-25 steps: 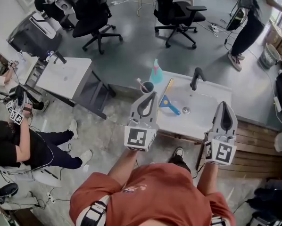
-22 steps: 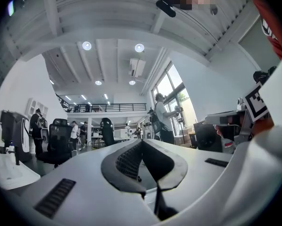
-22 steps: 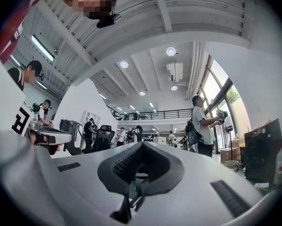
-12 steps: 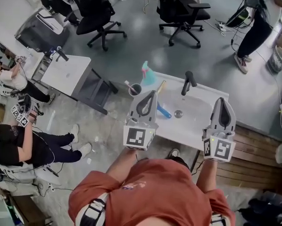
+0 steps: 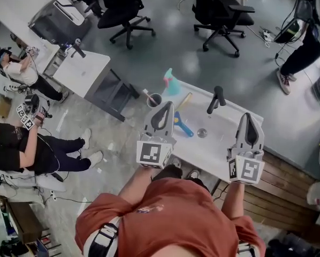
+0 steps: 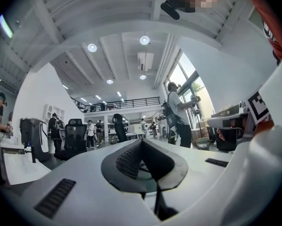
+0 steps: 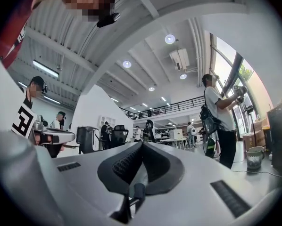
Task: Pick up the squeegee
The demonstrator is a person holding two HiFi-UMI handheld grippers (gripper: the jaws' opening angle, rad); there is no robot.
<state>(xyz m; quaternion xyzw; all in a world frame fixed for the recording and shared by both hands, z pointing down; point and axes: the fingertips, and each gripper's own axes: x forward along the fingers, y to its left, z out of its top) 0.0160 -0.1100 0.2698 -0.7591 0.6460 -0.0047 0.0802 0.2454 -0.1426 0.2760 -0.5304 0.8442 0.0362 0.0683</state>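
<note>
We see a white sink counter (image 5: 205,155) standing on the grey floor (image 5: 165,47). On it lies the squeegee (image 5: 182,126) — blue handle, pale blade — just left of the drain (image 5: 202,134). A teal spray bottle (image 5: 170,83) and a dark cup (image 5: 154,100) stand at the far corner, and the black faucet (image 5: 216,99) rises behind the drain.

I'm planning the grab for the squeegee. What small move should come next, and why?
Probably open the left gripper and tip it down toward the squeegee. It lies on the sink right beside that gripper, whose fingers are shut, empty and aimed out level over it.
</note>
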